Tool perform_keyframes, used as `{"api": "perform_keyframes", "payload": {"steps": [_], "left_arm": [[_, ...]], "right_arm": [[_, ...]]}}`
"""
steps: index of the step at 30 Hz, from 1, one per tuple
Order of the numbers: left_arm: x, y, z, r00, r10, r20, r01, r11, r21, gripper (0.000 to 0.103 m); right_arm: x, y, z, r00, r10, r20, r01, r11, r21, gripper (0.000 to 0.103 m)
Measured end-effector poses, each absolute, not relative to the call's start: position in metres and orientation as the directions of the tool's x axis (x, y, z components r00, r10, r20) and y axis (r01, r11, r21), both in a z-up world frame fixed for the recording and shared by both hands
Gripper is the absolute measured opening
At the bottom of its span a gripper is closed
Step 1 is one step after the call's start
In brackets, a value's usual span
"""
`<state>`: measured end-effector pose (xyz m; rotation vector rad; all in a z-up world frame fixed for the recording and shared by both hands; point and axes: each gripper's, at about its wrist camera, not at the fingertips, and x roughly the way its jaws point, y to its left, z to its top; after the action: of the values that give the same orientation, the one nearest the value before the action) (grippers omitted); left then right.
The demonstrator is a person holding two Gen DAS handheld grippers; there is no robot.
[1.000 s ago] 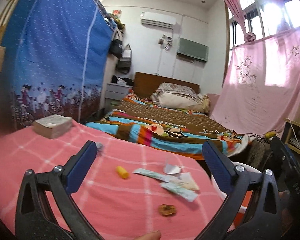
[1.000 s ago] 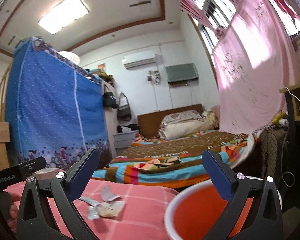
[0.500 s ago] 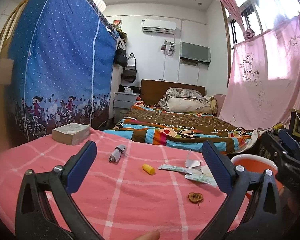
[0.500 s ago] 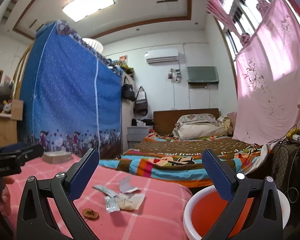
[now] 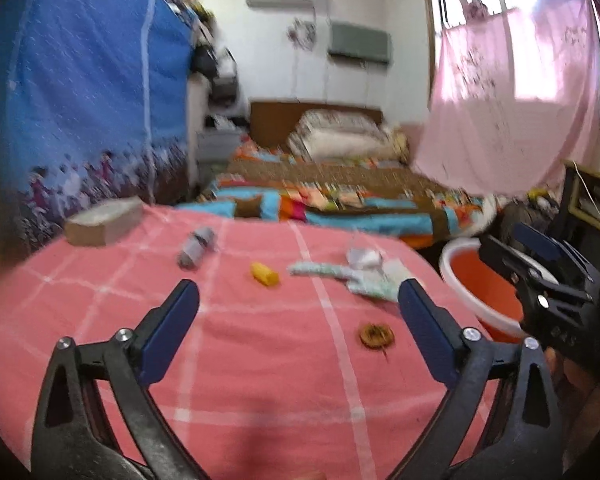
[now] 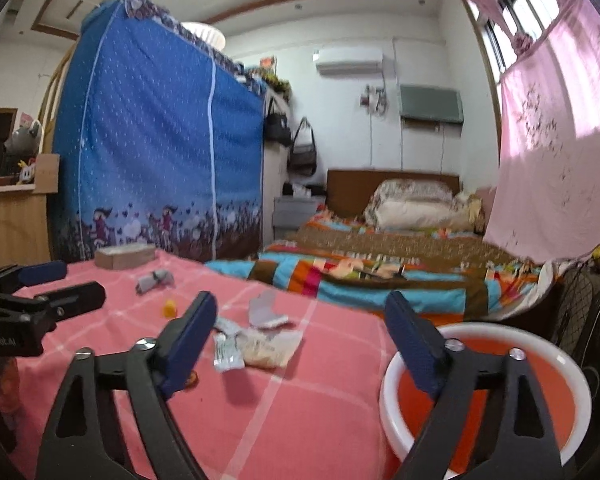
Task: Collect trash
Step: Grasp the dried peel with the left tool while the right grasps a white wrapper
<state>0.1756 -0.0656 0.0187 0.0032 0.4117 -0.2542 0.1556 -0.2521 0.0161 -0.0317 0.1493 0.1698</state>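
Observation:
Trash lies on a pink checked tablecloth (image 5: 260, 360): a grey crumpled wrapper (image 5: 196, 246), a small yellow piece (image 5: 265, 274), pale wrappers (image 5: 360, 276) and a round brown piece (image 5: 377, 335). An orange basin with a white rim (image 6: 496, 396) stands at the table's right edge. My left gripper (image 5: 298, 332) is open and empty above the cloth, short of the trash. My right gripper (image 6: 300, 340) is open and empty, between the wrappers (image 6: 256, 346) and the basin. It also shows in the left wrist view (image 5: 540, 276).
A thick book (image 5: 104, 222) lies at the table's far left corner. Behind the table is a bed with a striped blanket (image 5: 340, 200). A blue fabric wardrobe (image 5: 80, 100) stands left and a pink curtain (image 5: 512, 92) hangs right.
The left wrist view has tilted down over the table, bringing the trash closer. The right wrist view has swung left, showing more of the table and the trash. Both grippers stay open.

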Motion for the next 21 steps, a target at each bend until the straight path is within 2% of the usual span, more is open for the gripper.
{"api": "perform_keyframes", "payload": {"steps": [4, 9, 12, 17, 19, 21], "left_arm": [[0.184, -0.079, 0.008, 0.821, -0.292, -0.491, 0.311, 0.949, -0.044, 0.085], [0.191, -0.1, -0.002, 0.747, -0.333, -0.576, 0.388, 0.921, -0.029, 0.072], [0.197, -0.111, -0.007, 0.719, -0.325, -0.614, 0.403, 0.915, -0.013, 0.063], [0.202, -0.123, -0.009, 0.708, -0.32, -0.63, 0.411, 0.912, -0.002, 0.057], [0.205, -0.125, -0.011, 0.702, -0.309, -0.642, 0.407, 0.913, 0.006, 0.044], [0.205, -0.126, -0.013, 0.695, -0.305, -0.651, 0.408, 0.913, 0.008, 0.037]], "right_arm": [[0.164, -0.252, 0.009, 0.958, 0.182, -0.22, -0.187, 0.982, -0.001, 0.076], [0.171, -0.248, 0.003, 0.94, 0.191, -0.281, -0.202, 0.979, -0.008, 0.068], [0.174, -0.246, 0.0, 0.932, 0.197, -0.303, -0.21, 0.978, -0.008, 0.066], [0.178, -0.249, -0.002, 0.924, 0.2, -0.325, -0.211, 0.978, 0.002, 0.066], [0.18, -0.25, -0.002, 0.922, 0.2, -0.332, -0.209, 0.978, 0.01, 0.066], [0.181, -0.252, -0.002, 0.919, 0.2, -0.338, -0.207, 0.978, 0.018, 0.066]]}}
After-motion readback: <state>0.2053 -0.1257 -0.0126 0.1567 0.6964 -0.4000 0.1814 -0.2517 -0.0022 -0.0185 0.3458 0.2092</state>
